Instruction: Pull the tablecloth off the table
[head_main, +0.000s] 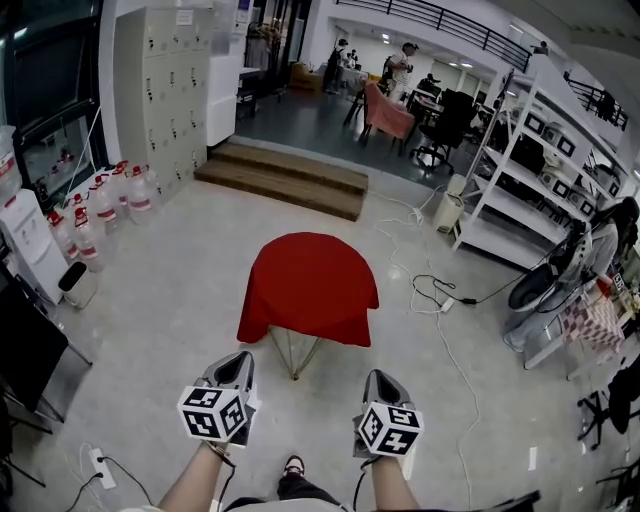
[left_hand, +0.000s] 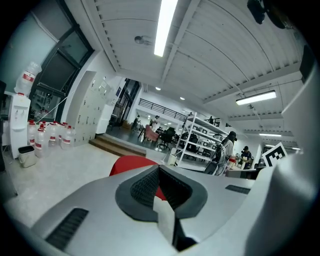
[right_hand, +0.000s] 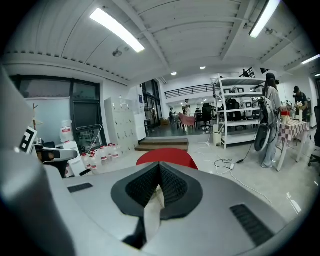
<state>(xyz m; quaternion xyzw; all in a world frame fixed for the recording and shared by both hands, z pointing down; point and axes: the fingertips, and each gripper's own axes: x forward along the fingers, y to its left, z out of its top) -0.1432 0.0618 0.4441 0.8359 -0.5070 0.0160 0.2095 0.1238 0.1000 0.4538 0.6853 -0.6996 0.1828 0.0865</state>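
We hold the left gripper (head_main: 238, 360) and the right gripper (head_main: 381, 378) low in the frame. Both have their grey jaws pressed together on nothing, as each gripper view shows. The smooth red fabric tablecloth (head_main: 308, 285) sits at the centre of the head view, well apart from both. It is draped over a small round table, and its hem hangs in soft folds on every side.

We judge the main risk to be the table itself. Only thin metal legs (head_main: 293, 355) show under the hem, so a sideways tug could drag or tip it. The cloth looks thin and slick, so a shallow pinch on the hem might slip from the ribbed dark pads. The white cable (head_main: 447, 345) trailing over the glossy pale floor on the right could catch a foot as we step in.
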